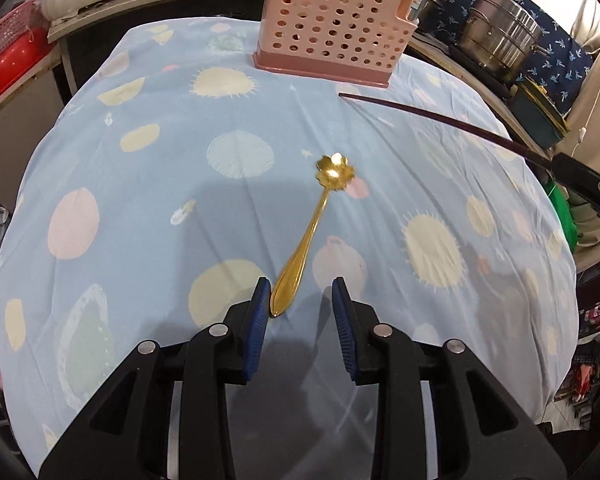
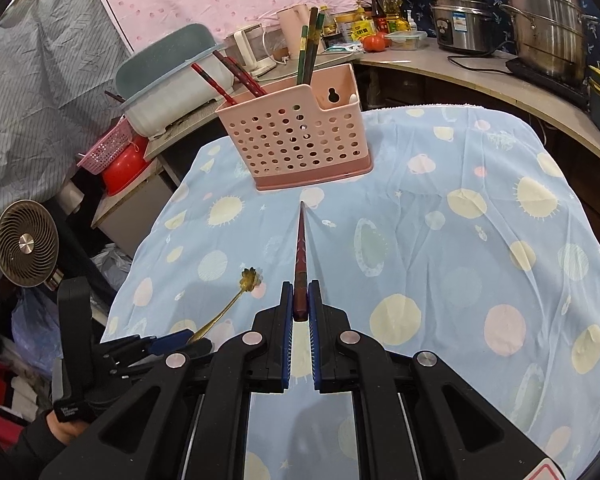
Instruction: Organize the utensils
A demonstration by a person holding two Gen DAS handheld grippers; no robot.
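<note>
On a table draped in a pale blue patterned cloth, the left gripper hangs low over the handle end of a gold spoon, its jaws parted and not yet pressing; the butt of the handle lies just beside the left pad, touching or nearly so, with the other pad well clear. The spoon rests flat on the cloth, its flower-shaped bowl pointing away toward the far side. It looks like thin, stiff, polished metal: light, likely slippery, and lying so close to the fabric that the pads may pinch cloth along with it. The broad, flattened part of the handle seems the best place to take hold, squeezed across its width.

Alongside, the right gripper is clamped tight on the thick end of a dark red chopstick, which juts forward above the cloth, its thin tip aimed at the pink perforated holder. Rigid, slim and long, the stick could pivot in so short a grip.

Farther back, the holder stands upright near the table's far edge, several chopsticks already inside.
</note>
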